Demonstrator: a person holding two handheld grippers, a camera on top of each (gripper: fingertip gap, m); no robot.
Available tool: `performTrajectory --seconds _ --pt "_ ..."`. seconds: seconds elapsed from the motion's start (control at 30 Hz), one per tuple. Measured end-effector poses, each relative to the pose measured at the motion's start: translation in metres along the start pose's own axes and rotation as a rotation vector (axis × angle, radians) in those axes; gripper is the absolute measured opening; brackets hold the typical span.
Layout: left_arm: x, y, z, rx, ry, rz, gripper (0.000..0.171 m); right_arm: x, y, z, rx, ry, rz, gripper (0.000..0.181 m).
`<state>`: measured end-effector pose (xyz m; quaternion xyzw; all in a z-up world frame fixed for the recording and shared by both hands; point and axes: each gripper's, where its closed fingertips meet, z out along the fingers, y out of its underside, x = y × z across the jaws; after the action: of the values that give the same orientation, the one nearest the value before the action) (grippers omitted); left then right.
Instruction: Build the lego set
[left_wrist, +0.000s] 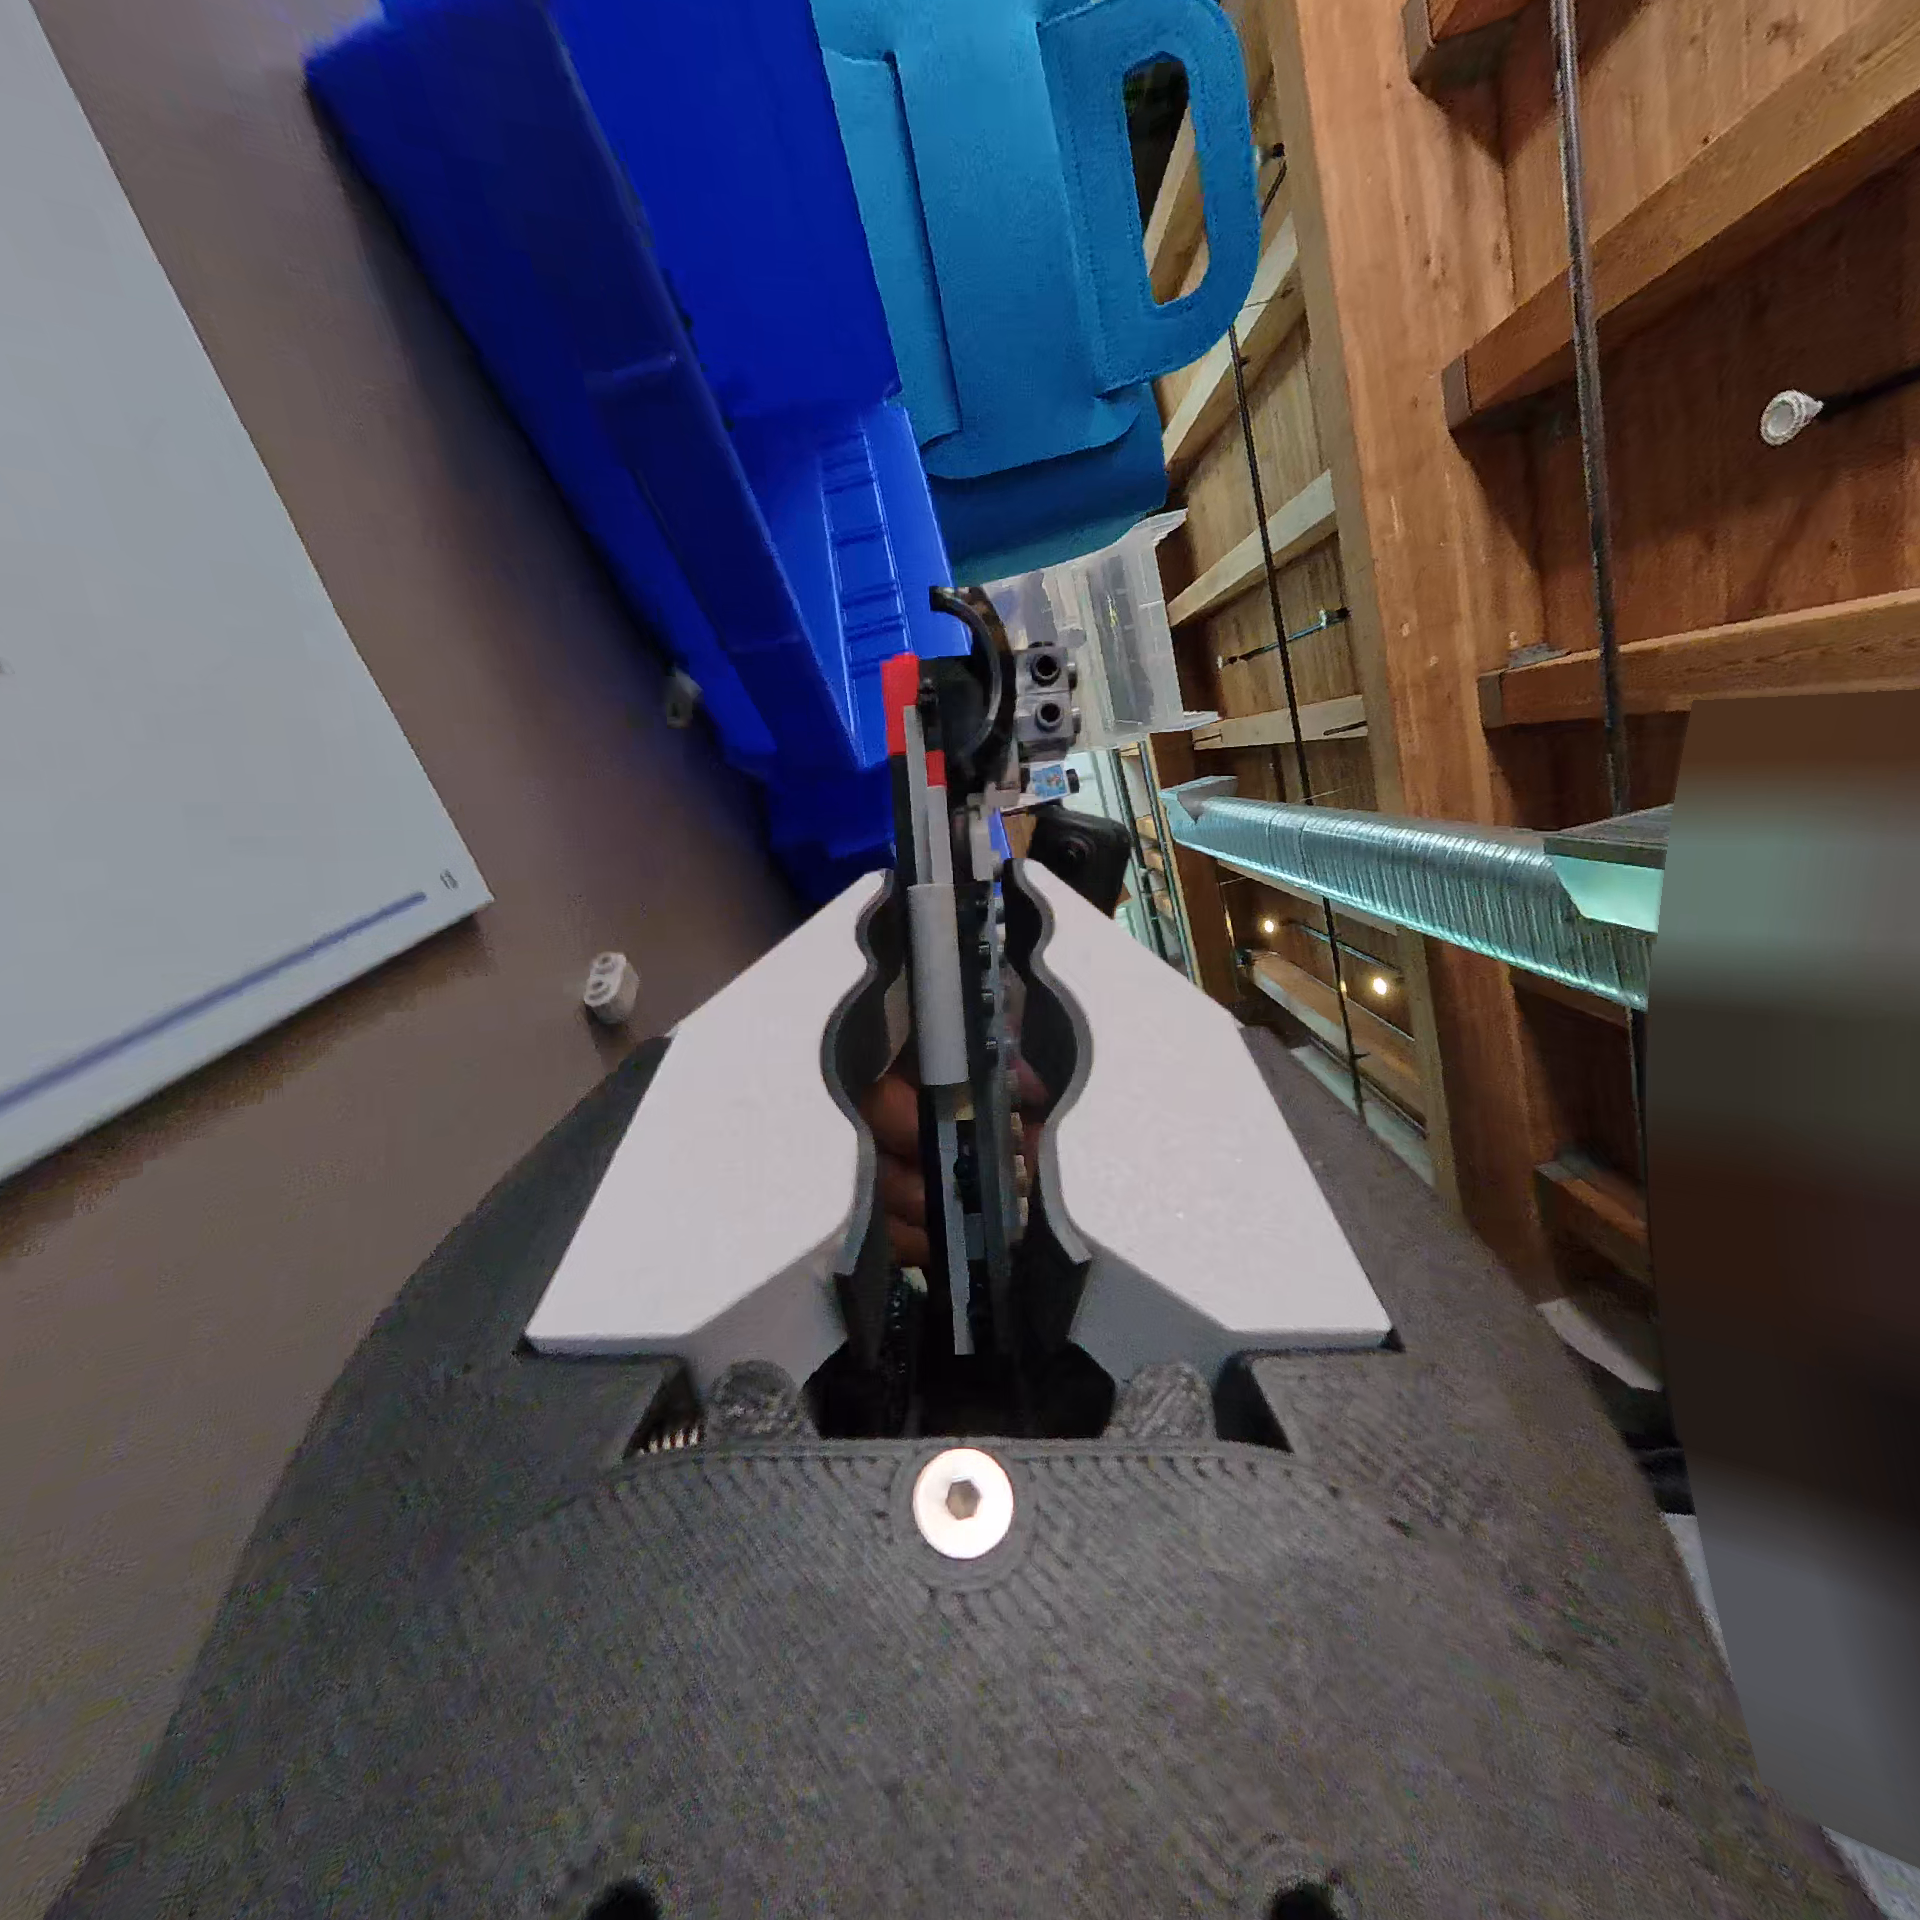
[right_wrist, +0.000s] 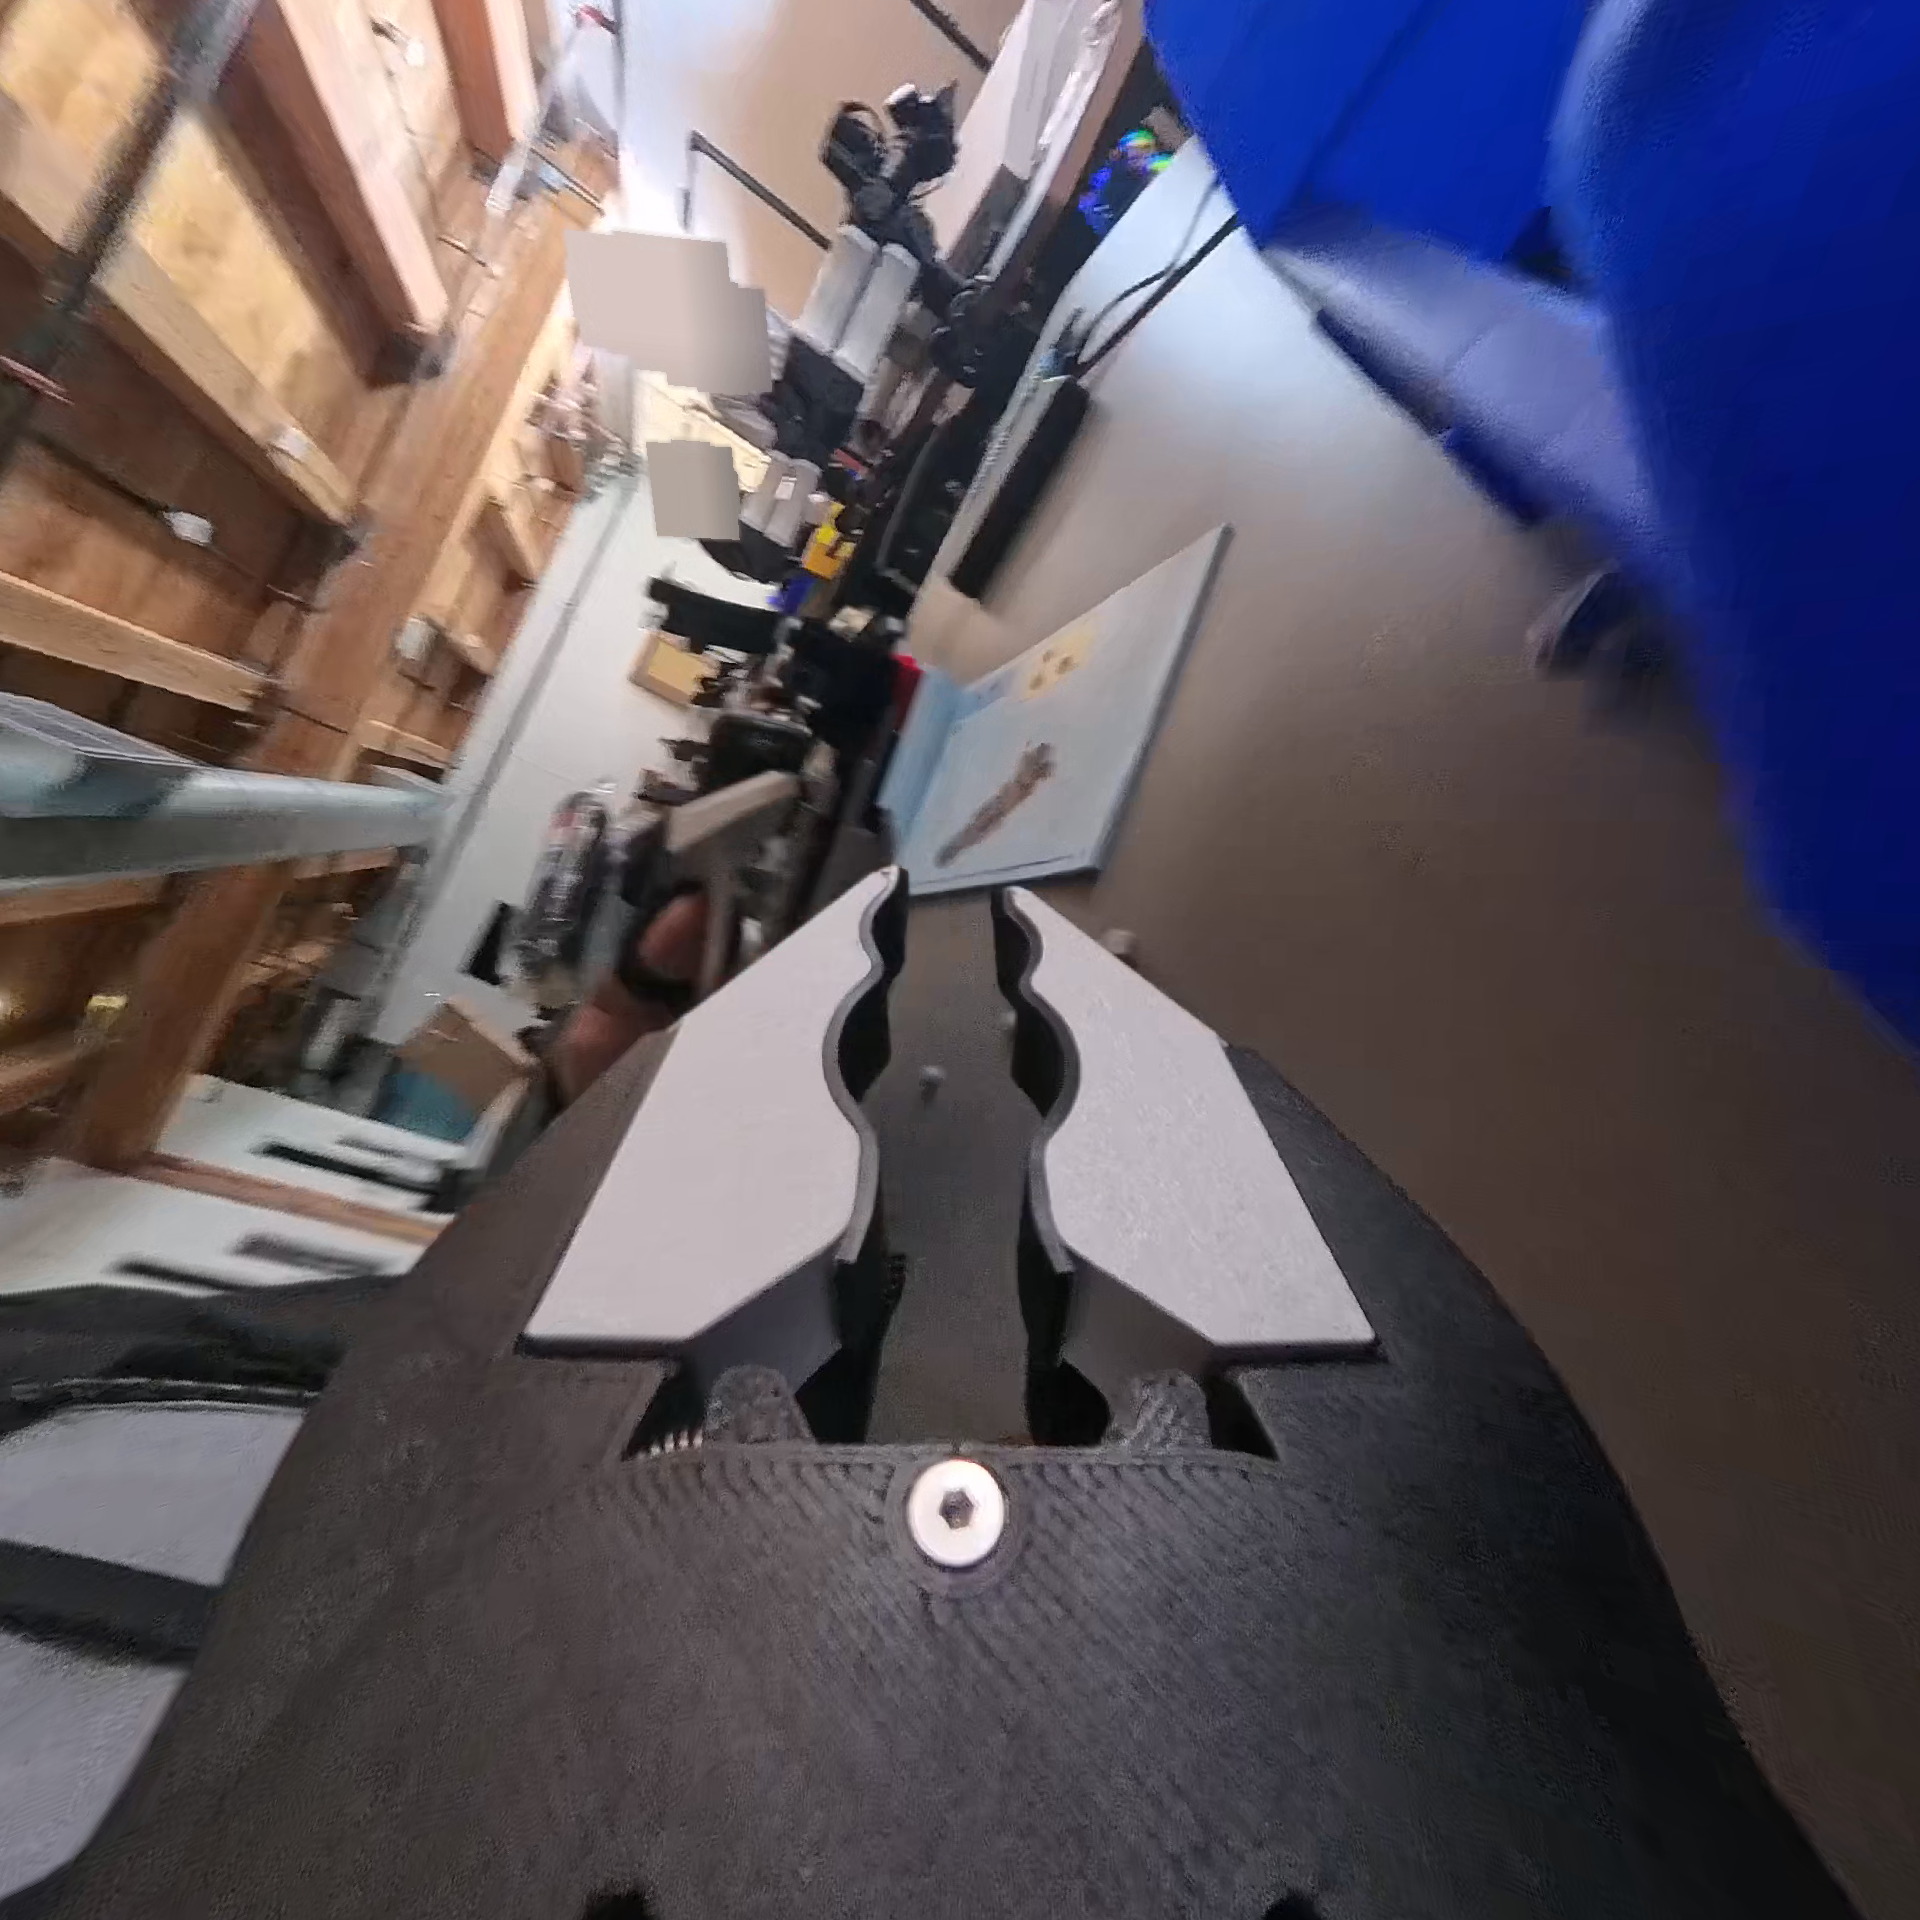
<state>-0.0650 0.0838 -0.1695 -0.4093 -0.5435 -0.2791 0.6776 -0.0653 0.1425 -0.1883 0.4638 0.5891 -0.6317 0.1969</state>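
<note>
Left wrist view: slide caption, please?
Left tool clamps the half-built lego model; loose grey brick on table.

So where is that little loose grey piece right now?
In the left wrist view, the grey piece lies on the brown table, between the instruction booklet and the left hand-held gripper.

Matt grey plastic tongs (left_wrist: 951, 894), glossy blue plastic bins (left_wrist: 623, 343), rough wooden shelving (left_wrist: 1558, 312).

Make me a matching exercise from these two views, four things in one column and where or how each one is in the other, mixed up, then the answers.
1. left tongs
2. right tongs
3. loose grey piece
4. instruction booklet

A. lying open on the table
B. open, holding nothing
C. shut on the lego build
D. alone on the brown table, left of the tongs

Pairs: 1-C, 2-B, 3-D, 4-A
</note>
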Motion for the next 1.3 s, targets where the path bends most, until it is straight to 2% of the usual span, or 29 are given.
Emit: performTrajectory --seconds 0.17,0.33,0.5,0.67,0.8,0.9,1.0,1.2,1.3 --pt "0.005 -0.028 -0.001 -0.006 -0.027 0.077 0.018 0.031 -0.016 -0.025 0.008 0.236 -0.203 0.021" --pt "0.001 -0.053 0.008 -0.024 -0.036 0.141 0.018 0.046 -0.018 -0.025 -0.073 0.392 -0.385 0.028" --pt "-0.012 -0.047 0.01 -0.052 -0.023 0.105 0.018 0.052 0.0 -0.022 -0.219 0.451 -0.513 0.028" --pt "-0.013 -0.039 0.006 -0.066 0.004 0.08 0.019 0.059 0.021 -0.014 -0.4 0.499 -0.722 0.032" --pt "-0.011 -0.039 0.003 -0.061 0.03 0.087 0.019 0.063 0.025 -0.006 -0.463 0.505 -0.821 0.029" --pt "-0.012 -0.039 0.003 -0.067 0.032 0.085 0.019 0.06 0.024 0.001 -0.466 0.474 -0.855 0.012" --pt "-0.014 -0.041 0.002 -0.062 0.026 0.098 0.019 0.048 0.02 0.007 -0.424 0.405 -0.904 0.011" --pt "-0.015 -0.046 -0.002 -0.045 0.019 0.111 0.018 0.015 -0.001 0.008 -0.24 0.278 -0.917 0.019" --pt "-0.014 -0.046 -0.002 -0.048 0.02 0.113 0.018 0.021 -0.002 0.001 -0.258 0.301 -0.885 0.021"
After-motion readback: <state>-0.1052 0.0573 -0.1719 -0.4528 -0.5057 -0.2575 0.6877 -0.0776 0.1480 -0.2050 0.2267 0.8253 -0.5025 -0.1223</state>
